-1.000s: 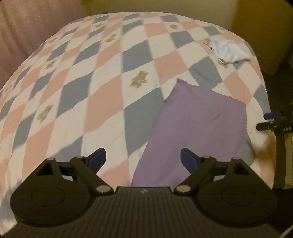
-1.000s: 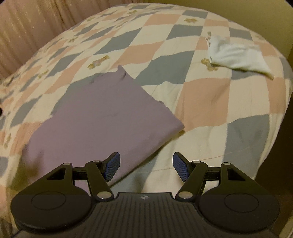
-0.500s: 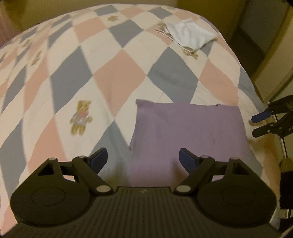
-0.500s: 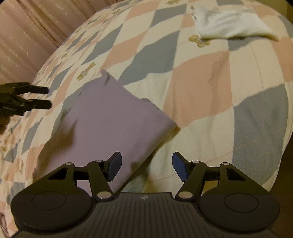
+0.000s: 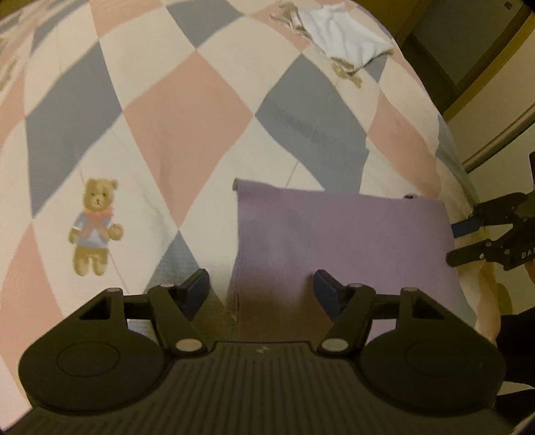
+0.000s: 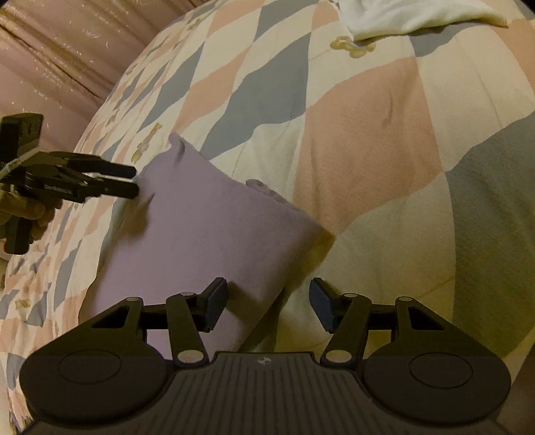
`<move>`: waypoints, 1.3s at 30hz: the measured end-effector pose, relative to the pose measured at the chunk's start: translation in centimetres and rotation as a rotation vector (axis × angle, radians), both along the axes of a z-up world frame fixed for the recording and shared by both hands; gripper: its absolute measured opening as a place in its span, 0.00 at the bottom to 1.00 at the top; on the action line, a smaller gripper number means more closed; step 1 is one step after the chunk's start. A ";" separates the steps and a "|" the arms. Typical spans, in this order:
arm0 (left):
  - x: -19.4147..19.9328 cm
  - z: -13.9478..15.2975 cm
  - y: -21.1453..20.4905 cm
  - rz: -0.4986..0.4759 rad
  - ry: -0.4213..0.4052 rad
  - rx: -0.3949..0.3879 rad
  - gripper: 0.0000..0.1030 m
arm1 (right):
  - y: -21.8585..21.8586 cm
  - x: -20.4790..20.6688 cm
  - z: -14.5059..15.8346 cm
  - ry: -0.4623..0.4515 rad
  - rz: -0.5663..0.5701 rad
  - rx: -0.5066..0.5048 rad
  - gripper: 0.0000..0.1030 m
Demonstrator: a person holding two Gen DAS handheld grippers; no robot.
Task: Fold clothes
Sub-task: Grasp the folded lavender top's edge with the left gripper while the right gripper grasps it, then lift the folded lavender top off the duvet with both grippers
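A folded purple cloth (image 5: 341, 234) (image 6: 214, 234) lies flat on the checked quilt (image 5: 187, 134) (image 6: 367, 134). My left gripper (image 5: 260, 291) hangs low over the cloth's left edge, which runs between its jaws. The jaws are closing, and the blue pads stand clear of the fabric. My right gripper (image 6: 267, 301) sits over the cloth's near right edge, with that edge between its closing jaws and no pad pressing. Each gripper shows in the other's view: the right gripper (image 5: 456, 243) at the cloth's right side, the left gripper (image 6: 135, 182) at its far corner.
A crumpled white cloth (image 5: 344, 36) (image 6: 418, 16) lies farther up the bed. A teddy bear print (image 5: 95, 227) marks the quilt left of the purple cloth. A pink curtain (image 6: 50, 67) hangs behind the bed. The bed's edge drops off at right beside a door frame (image 5: 485, 83).
Both grippers have come down closer to the purple cloth, the left swinging over to its left edge. Both pairs of jaws have narrowed.
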State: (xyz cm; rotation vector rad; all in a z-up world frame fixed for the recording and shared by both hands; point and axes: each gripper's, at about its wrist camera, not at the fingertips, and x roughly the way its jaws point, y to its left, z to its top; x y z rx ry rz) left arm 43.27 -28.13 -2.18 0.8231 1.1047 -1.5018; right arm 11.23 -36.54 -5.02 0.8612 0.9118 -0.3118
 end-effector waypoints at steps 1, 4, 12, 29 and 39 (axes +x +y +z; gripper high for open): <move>0.2 -0.4 -0.1 0.000 0.019 0.016 0.61 | -0.1 0.1 -0.1 -0.001 -0.001 0.003 0.57; 0.7 -1.5 -0.4 0.001 0.064 0.055 0.58 | -0.4 0.3 -0.4 -0.010 -0.014 0.021 0.57; 2.2 -1.8 -0.8 -0.002 0.161 0.081 0.27 | -0.8 0.9 -1.4 -0.042 -0.045 0.080 0.57; 2.9 -2.8 -0.7 0.027 0.220 0.050 0.03 | -1.8 -0.3 -2.8 -0.087 -0.221 0.198 0.18; 3.2 1.7 2.1 0.094 0.205 -0.085 0.01 | -1.8 0.5 2.2 -0.151 -0.127 0.110 0.04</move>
